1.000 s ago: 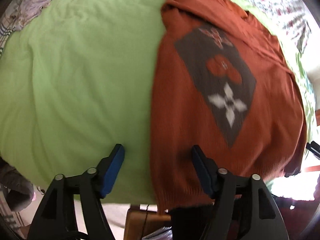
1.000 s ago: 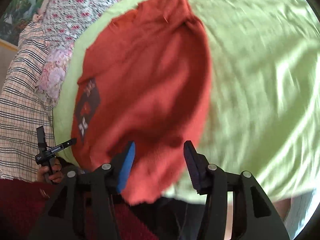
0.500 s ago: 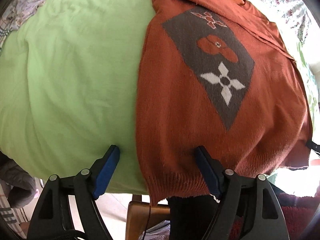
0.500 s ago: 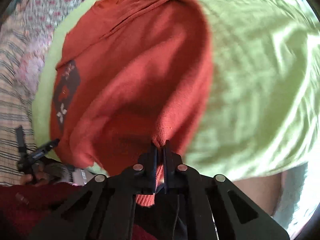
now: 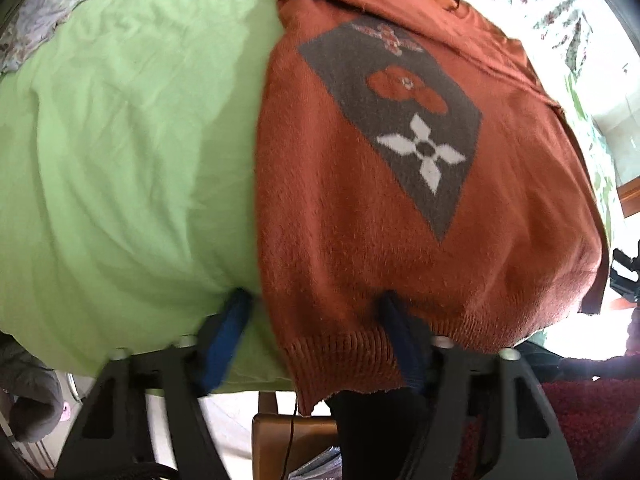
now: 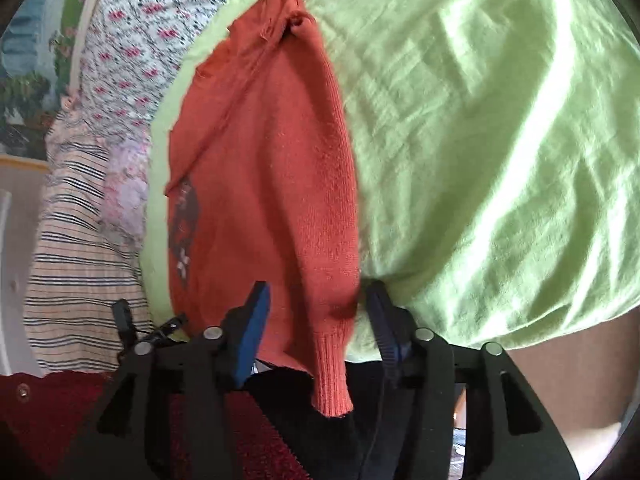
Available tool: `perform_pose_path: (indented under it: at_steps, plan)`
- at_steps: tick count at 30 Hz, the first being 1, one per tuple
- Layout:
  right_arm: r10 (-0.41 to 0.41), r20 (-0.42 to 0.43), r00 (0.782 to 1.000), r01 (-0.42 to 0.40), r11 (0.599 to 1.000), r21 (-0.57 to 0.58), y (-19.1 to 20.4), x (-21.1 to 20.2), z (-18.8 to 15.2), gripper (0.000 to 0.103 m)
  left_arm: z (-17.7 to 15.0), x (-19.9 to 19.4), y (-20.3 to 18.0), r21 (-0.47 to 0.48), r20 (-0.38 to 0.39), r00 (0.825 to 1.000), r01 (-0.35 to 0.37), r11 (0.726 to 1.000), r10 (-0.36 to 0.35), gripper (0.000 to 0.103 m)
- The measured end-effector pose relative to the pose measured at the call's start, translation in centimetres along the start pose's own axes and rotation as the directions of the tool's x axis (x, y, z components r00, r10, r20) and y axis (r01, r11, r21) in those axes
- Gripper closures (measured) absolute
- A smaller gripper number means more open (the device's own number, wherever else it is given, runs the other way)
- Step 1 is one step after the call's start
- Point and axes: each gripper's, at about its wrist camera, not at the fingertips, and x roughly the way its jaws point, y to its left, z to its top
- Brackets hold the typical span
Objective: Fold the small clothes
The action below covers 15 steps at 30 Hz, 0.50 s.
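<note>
Orange sweater (image 5: 360, 220) lies flat on green sheet (image 5: 120, 140), hem overhanging near edge. Left gripper (image 5: 314, 320) straddles hem corner, jaws closing, not yet clamped. Right gripper (image 6: 316, 300) just reopened round other corner. Seat both pads past ribbing before lifting.

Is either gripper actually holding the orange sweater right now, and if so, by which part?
Neither holds it. The left gripper and the right gripper each stand open astride a corner of the orange sweater's ribbed hem, pads not pressing.
</note>
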Motion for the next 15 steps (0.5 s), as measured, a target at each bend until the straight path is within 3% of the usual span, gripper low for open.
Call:
perform_pose_path:
  at_steps: [2, 4, 8, 15]
  plan:
    - [0.019, -0.004, 1.000, -0.019, 1.000, -0.003, -0.2, 0.2, 0.1, 0.051, 0.3, -0.4, 0.6, -0.029, 0.011, 0.999, 0.045, 0.999, -0.045, 0.085]
    - [0.027, -0.011, 1.000, -0.027, 1.000, -0.011, -0.5, 0.2, 0.3, 0.051, 0.4, -0.7, 1.1, -0.065, 0.008, 0.991, 0.131, 0.989, -0.131, 0.096]
    - [0.040, -0.032, 0.999, -0.041, 0.998, -0.038, -0.6, -0.1, 0.7, 0.051, 0.3, -2.2, 1.2, -0.068, 0.047, 0.982, 0.187, 0.980, -0.184, 0.097]
    - [0.086, -0.044, 0.995, -0.088, 0.995, -0.055, -1.4, -0.4, 0.1, 0.050, 1.0, -1.9, 4.9, -0.165, 0.058, 0.984, 0.178, 0.970, -0.170, 0.100]
